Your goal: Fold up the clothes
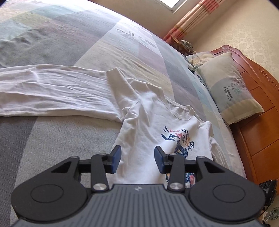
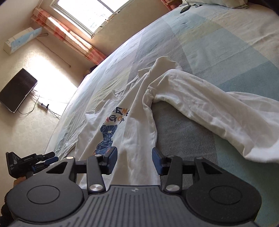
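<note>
A white long-sleeved shirt [image 1: 139, 118] with a blue and orange print lies front up on the bed. One sleeve [image 1: 52, 90] stretches out flat to the left in the left wrist view. My left gripper [image 1: 137, 155] hovers over the shirt's body beside the print, jaws apart, nothing between the pads. In the right wrist view the shirt [image 2: 125, 125] lies ahead, its long sleeve [image 2: 218, 108] trailing off to the right. My right gripper [image 2: 134, 157] is open above the shirt's side edge, holding nothing. The left gripper [image 2: 43, 159] shows at the lower left there.
The bed carries a pastel patchwork cover [image 1: 87, 43]. A pillow [image 1: 230, 87] leans against the wooden headboard [image 1: 258, 97]. A curtain [image 2: 69, 40], a window [image 2: 90, 12], a dark wall screen [image 2: 17, 89] and a power strip [image 2: 42, 105] lie beyond the bed's far edge.
</note>
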`<act>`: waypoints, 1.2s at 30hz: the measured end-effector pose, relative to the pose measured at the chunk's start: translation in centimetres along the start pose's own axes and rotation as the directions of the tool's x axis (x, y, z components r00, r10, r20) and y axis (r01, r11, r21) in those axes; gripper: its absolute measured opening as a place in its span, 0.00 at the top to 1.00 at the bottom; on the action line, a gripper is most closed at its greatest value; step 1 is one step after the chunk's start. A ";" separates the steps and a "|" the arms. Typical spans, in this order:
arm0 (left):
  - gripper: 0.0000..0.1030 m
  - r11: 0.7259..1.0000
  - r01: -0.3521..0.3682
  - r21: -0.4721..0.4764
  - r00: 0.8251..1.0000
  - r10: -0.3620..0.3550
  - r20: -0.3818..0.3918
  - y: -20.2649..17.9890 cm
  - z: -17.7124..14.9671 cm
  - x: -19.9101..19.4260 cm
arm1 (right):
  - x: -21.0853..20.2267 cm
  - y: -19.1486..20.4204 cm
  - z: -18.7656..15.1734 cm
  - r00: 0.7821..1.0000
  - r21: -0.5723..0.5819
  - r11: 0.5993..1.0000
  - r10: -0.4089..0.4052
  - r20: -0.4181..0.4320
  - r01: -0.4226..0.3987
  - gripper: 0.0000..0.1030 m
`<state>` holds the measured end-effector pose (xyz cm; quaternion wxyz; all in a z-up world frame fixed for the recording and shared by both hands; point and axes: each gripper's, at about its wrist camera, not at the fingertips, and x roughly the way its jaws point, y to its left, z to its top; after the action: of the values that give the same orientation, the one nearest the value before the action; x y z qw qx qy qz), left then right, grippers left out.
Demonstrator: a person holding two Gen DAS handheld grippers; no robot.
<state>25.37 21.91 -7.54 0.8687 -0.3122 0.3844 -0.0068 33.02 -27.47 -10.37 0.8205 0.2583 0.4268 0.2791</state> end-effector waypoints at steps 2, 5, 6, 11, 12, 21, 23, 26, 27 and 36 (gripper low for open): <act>0.60 1.000 0.005 -0.024 1.000 -0.006 -0.021 0.6 0.3 2.1 | 2.5 -0.5 1.4 1.000 0.009 1.000 -0.018 -0.007 0.018 0.52; 0.60 0.999 0.025 -0.029 0.999 -0.026 -0.048 0.9 0.5 4.0 | 5.7 -1.0 2.5 0.997 -0.003 0.997 -0.071 -0.020 0.071 0.52; 0.59 0.999 0.032 -0.022 0.998 -0.033 -0.053 0.9 0.5 4.4 | 6.3 -0.9 2.7 0.997 -0.018 0.997 -0.071 -0.013 0.071 0.52; 0.56 0.999 0.031 0.020 0.998 -0.030 -0.054 0.9 1.0 5.9 | 8.8 0.3 3.4 0.994 -0.103 0.989 -0.110 -0.013 0.108 0.92; 0.56 0.999 0.034 0.024 0.998 -0.033 -0.052 0.8 1.1 6.0 | 9.2 0.6 3.5 0.992 -0.123 0.985 -0.126 -0.019 0.123 0.92; 0.54 0.999 0.038 0.028 0.998 -0.037 -0.040 1.3 2.1 6.9 | 5.7 -0.4 5.2 0.971 -0.170 0.956 -0.233 0.048 0.238 0.92; 0.53 0.999 0.053 0.010 0.998 -0.053 -0.037 1.6 2.3 7.2 | 5.6 0.1 4.7 0.965 -0.188 0.946 -0.261 0.040 0.264 0.89; 0.53 0.994 0.098 -0.051 0.994 -0.100 -0.040 2.3 2.9 7.8 | 5.2 0.6 3.8 0.970 -0.176 0.954 -0.241 0.037 0.244 0.83; 0.56 0.992 0.110 -0.066 0.993 -0.113 -0.041 2.5 3.0 8.0 | 5.1 0.8 3.4 0.971 -0.171 0.956 -0.234 0.039 0.238 0.79; 0.79 0.998 -0.056 -0.011 0.997 0.057 0.061 1.2 3.3 6.8 | 2.9 2.8 0.7 0.966 -0.191 0.947 -0.248 0.071 0.258 0.73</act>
<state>32.14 22.95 -11.05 0.8784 -0.3052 0.3665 0.0292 34.37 -23.63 -9.78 0.8807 0.1246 0.4076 0.2068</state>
